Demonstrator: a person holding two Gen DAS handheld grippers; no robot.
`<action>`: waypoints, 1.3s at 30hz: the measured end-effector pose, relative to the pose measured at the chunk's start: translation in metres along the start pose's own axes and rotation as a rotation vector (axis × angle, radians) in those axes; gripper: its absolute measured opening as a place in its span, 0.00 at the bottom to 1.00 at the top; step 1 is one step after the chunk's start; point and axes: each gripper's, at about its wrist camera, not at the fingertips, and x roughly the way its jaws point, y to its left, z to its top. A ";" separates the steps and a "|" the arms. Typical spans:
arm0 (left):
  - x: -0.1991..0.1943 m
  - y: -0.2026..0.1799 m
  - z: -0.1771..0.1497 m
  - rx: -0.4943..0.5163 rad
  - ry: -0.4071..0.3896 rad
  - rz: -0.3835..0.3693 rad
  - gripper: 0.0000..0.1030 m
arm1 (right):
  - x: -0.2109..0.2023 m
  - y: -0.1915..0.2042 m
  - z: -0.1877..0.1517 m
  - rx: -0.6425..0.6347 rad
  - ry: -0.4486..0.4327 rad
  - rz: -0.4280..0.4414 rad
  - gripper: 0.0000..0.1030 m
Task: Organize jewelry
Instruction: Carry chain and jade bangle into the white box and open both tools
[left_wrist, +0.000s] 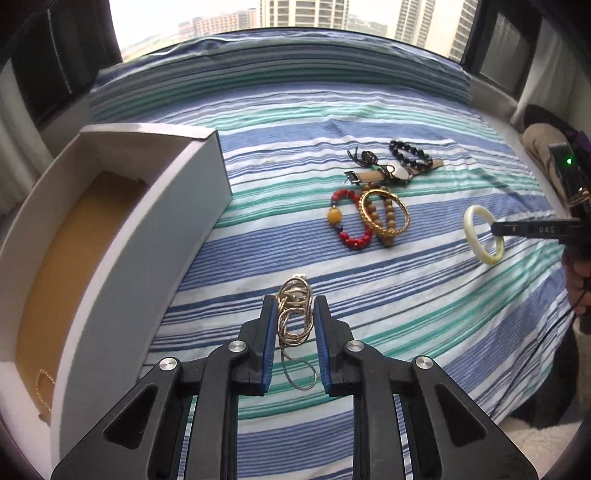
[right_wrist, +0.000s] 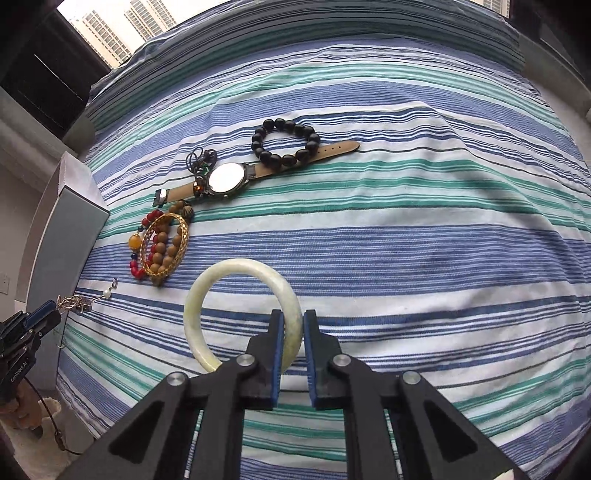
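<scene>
My left gripper is shut on a silver chain necklace that hangs in loops between its blue pads, just above the striped bed. My right gripper is shut on a pale jade bangle, which also shows in the left wrist view. On the bed lie a red bead bracelet, a gold bangle over a wooden bead bracelet, a watch with a tan strap and a black bead bracelet. An open white box stands at the left.
The box's tan floor holds a thin gold chain at its near end. The striped bedsheet runs to a window at the back. A dark cord trinket lies next to the watch. A person's hand is at the right edge.
</scene>
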 end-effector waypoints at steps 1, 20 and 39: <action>-0.004 0.001 -0.001 -0.007 -0.008 0.004 0.18 | -0.005 -0.002 -0.003 -0.001 -0.004 0.005 0.11; -0.040 0.008 -0.014 -0.044 -0.072 0.042 0.14 | -0.015 0.018 -0.024 0.002 -0.005 0.044 0.11; -0.150 0.100 -0.004 -0.270 -0.173 -0.067 0.13 | -0.061 0.120 0.015 -0.190 -0.070 0.205 0.11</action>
